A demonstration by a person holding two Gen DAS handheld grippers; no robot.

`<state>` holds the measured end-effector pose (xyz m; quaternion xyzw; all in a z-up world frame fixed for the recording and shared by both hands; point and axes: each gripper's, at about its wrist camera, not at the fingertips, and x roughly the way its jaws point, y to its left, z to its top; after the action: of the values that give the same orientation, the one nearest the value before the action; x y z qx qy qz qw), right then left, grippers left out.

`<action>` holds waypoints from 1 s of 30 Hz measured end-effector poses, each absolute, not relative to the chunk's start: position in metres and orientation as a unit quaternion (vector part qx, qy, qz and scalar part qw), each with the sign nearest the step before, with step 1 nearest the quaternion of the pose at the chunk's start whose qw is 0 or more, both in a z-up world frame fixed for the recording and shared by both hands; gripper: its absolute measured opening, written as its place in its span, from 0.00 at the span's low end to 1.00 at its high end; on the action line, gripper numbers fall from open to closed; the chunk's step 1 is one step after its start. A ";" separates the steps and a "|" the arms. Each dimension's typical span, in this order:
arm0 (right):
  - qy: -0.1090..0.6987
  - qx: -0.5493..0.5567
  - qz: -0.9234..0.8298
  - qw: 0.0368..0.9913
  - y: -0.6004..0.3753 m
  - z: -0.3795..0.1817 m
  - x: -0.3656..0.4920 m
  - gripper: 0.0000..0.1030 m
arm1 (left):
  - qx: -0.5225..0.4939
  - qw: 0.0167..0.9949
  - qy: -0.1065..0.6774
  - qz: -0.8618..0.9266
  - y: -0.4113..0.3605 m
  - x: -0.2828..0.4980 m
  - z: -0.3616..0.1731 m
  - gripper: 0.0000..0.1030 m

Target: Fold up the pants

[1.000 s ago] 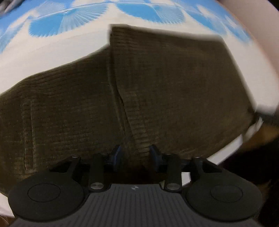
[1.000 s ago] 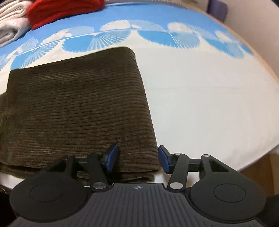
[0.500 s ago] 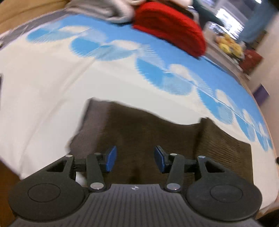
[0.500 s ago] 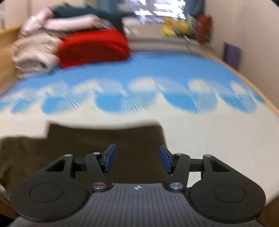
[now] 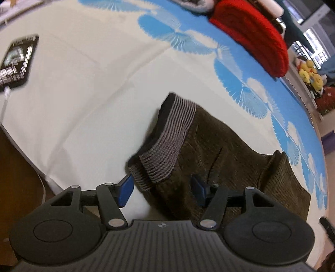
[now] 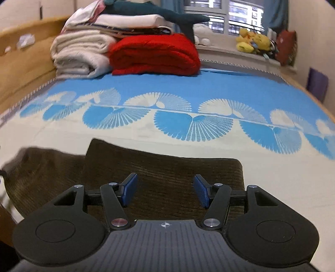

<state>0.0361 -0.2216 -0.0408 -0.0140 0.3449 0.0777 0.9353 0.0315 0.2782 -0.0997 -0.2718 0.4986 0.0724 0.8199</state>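
On the bed (image 6: pixel 261 177), pants (image 5: pixel 219 150) look soft, limp (thick corduroy); grasp at ribbed waistband (image 5: pixel 169 142); left gripper (image 5: pixel 161 188) and right gripper (image 6: pixel 165 191) jaws opening, pinching nothing

No legible text anywhere.

Right gripper (image 6: pixel 165 191), black with blue pads: jaws were opening, nothing between them, held above dark olive-brown corduroy pants (image 6: pixel 163 173). Pants lay folded on a white bedsheet with blue fan pattern (image 6: pixel 188 123), one folded layer overlapping another at left. At the far end: folded red blanket (image 6: pixel 155 55) touching a cream folded blanket stack (image 6: pixel 79 56); dark teal plush shark (image 6: pixel 159 12) atop the stack. Yellow plush toys (image 6: pixel 254 41) stood on the window ledge. Wooden bed frame (image 6: pixel 23 62) ran along the left.
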 end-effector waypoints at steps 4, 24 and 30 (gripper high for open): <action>0.355 -0.010 0.077 0.932 -0.226 -0.044 0.035 0.59 | -0.280 0.799 0.526 0.077 0.271 0.047 -0.122 0.74; 0.467 -0.065 0.056 0.880 -0.228 -0.087 0.044 0.60 | -0.051 0.916 0.386 0.097 0.182 0.053 -0.065 0.32; 0.515 -0.108 0.059 0.848 -0.220 -0.109 0.039 0.60 | -0.014 0.949 0.311 0.055 0.134 0.051 -0.038 0.30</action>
<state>0.0391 -0.2200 -0.1088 -0.1079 0.5149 0.0589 0.8484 0.0515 0.1342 -0.0383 -0.0141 0.3107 0.0551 0.9488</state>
